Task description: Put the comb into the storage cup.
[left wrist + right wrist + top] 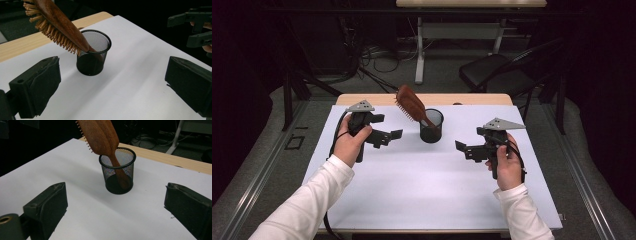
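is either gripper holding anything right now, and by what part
Nothing is held. The left gripper and right gripper are both open, apart from the hairbrush, which stands handle-down in the mesh cup, leaning on its rim.

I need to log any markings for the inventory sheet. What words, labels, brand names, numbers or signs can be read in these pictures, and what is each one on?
None: no word, number, brand or sign can be read in any of the three views.
The wooden hairbrush and the black mesh cup carry no visible print.
The left gripper, the right gripper and the white table cover show no lettering either.
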### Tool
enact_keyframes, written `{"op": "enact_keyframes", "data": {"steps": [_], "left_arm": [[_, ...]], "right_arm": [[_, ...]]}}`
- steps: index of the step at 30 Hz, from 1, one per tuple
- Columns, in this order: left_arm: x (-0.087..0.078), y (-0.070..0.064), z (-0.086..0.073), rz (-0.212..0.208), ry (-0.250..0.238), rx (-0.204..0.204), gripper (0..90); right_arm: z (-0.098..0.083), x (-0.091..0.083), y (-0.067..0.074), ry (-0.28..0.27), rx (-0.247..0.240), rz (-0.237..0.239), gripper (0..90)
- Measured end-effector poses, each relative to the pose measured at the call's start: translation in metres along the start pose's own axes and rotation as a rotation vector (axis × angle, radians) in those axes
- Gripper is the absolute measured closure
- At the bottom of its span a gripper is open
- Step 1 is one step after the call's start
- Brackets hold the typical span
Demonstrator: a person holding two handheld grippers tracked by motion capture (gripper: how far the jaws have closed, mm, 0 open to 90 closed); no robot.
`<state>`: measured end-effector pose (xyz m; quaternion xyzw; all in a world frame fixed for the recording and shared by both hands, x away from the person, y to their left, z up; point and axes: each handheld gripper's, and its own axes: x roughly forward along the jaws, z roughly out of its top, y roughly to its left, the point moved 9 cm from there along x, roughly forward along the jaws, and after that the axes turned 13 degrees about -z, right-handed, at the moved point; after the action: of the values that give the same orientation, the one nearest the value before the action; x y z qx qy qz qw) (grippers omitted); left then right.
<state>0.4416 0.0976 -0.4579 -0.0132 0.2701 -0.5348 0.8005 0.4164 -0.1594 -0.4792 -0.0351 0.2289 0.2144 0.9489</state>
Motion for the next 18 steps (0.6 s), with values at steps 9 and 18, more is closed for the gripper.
{"op": "enact_keyframes", "data": {"steps": [9,18], "left_arm": [[-0.004,-0.002,-0.008,0.007,-0.005,0.001,0.3],[-0.010,-0.004,-0.018,0.007,-0.013,0.013,0.3]], "right_arm": [[0.000,-0.001,0.001,-0.001,-0.001,0.000,4.2],[0.000,-0.001,0.001,0.003,-0.005,-0.009,4.2]]}}
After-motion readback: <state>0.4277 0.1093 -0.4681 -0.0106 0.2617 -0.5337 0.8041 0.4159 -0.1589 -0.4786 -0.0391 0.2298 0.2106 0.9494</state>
